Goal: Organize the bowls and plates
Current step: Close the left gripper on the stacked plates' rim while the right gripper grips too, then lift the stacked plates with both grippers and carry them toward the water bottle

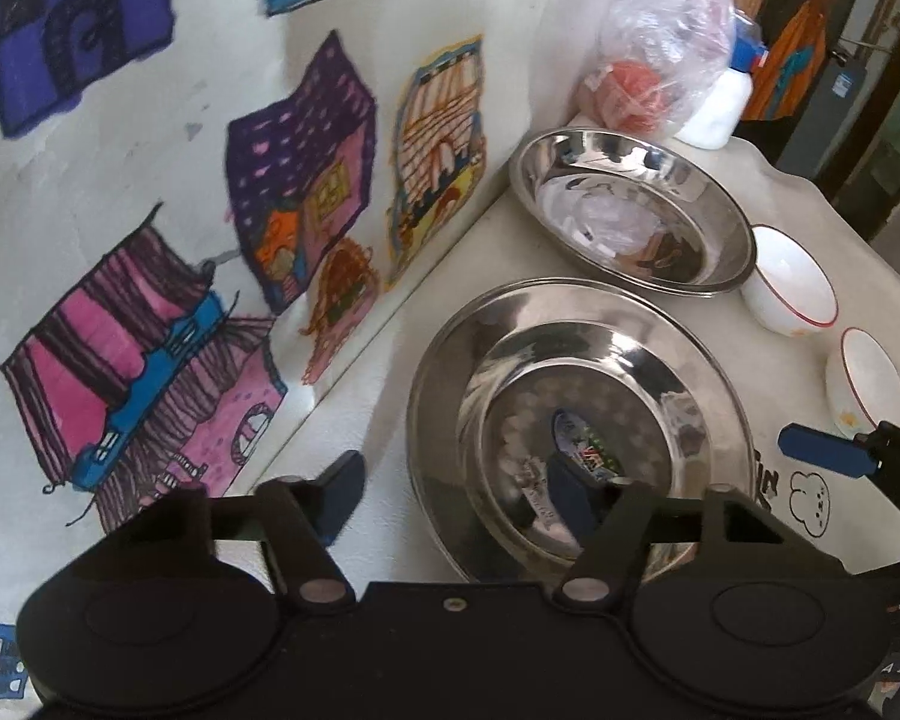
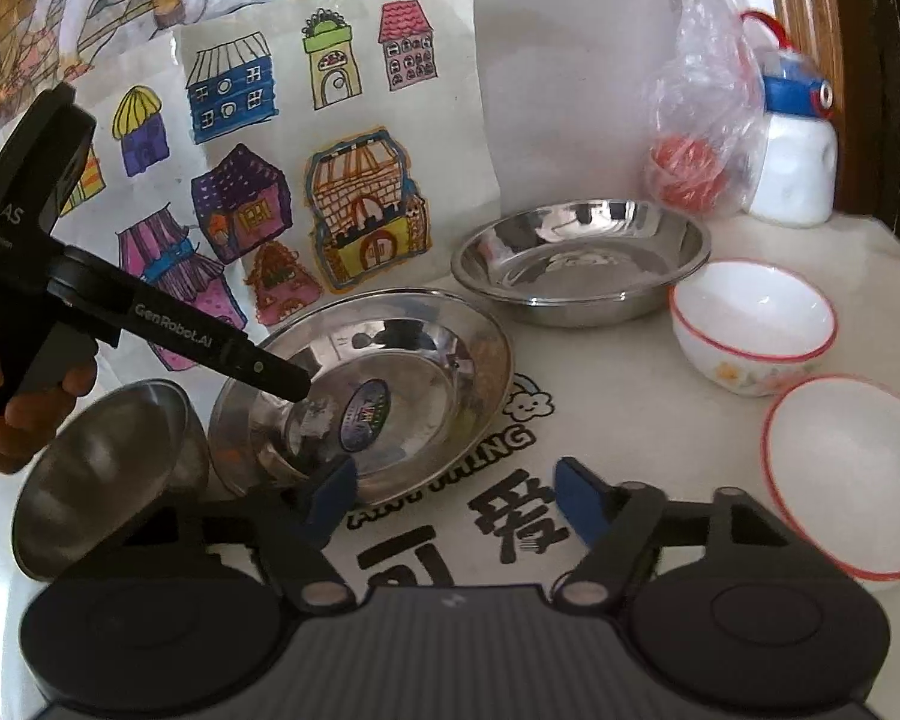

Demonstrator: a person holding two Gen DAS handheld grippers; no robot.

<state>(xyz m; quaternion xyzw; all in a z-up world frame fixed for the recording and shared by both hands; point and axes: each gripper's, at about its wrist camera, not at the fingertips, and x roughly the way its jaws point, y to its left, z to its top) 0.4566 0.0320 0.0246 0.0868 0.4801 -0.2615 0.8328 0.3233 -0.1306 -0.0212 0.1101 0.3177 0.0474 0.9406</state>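
Note:
A wide steel plate [image 1: 708,372] with a sticker in its middle lies on the table by the wall. My left gripper [image 1: 456,492] is open and straddles the plate's near left rim, one finger inside the dish, the other outside and clear of the rim. In the right wrist view that plate [image 2: 450,360] has the left gripper's inner finger [image 2: 270,372] over it. My right gripper [image 2: 453,495] is open over the printed cloth, its left finger at the plate's near rim. A deeper steel basin [image 2: 576,258] and two red-rimmed white bowls [image 2: 750,324] [image 2: 852,474] stand to the right.
A small steel bowl [image 2: 108,468] sits tilted at the plate's left. A plastic bag [image 2: 702,120] and a white bottle [image 2: 798,168] stand at the back. Children's drawings [image 1: 306,168] cover the wall. The table's edge [image 1: 870,228] runs past the white bowls.

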